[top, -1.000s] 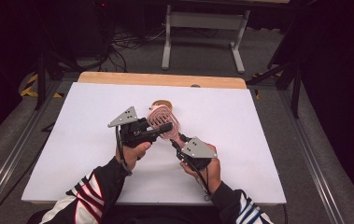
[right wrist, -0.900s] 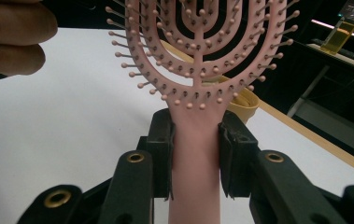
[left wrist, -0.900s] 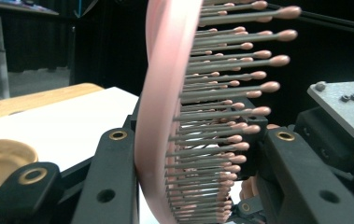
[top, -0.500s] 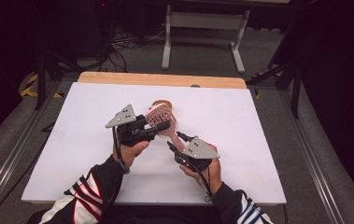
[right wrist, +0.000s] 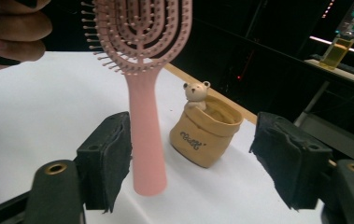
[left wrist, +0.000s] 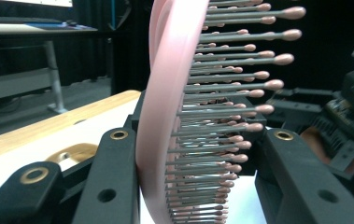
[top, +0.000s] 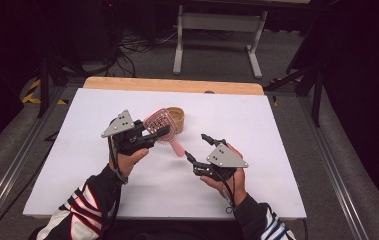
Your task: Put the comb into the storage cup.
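A pink hairbrush (top: 163,124) hangs above the white table, handle slanting down to the right. My left gripper (top: 158,131) is shut on its head; in the left gripper view the brush (left wrist: 165,116) stands edge-on between the jaws of the left gripper (left wrist: 200,136), bristles pointing right. My right gripper (top: 197,147) stands open just right of the handle's end. In the right gripper view the handle (right wrist: 145,140) hangs beside the left pad (right wrist: 111,161) of the right gripper (right wrist: 198,161), touching neither pad clearly. A tan pouch-shaped holder (top: 177,118) with a small bear (right wrist: 197,91) sits behind the brush.
The white table top (top: 277,130) has a wooden strip (top: 172,85) along its far edge. Dark floor, cables and a metal stand (top: 217,22) lie beyond. A bottle (right wrist: 340,44) stands on a far shelf.
My right gripper has opened and drawn a little to the right, away from the brush handle. The left gripper keeps hold of the brush head, shifted slightly left.
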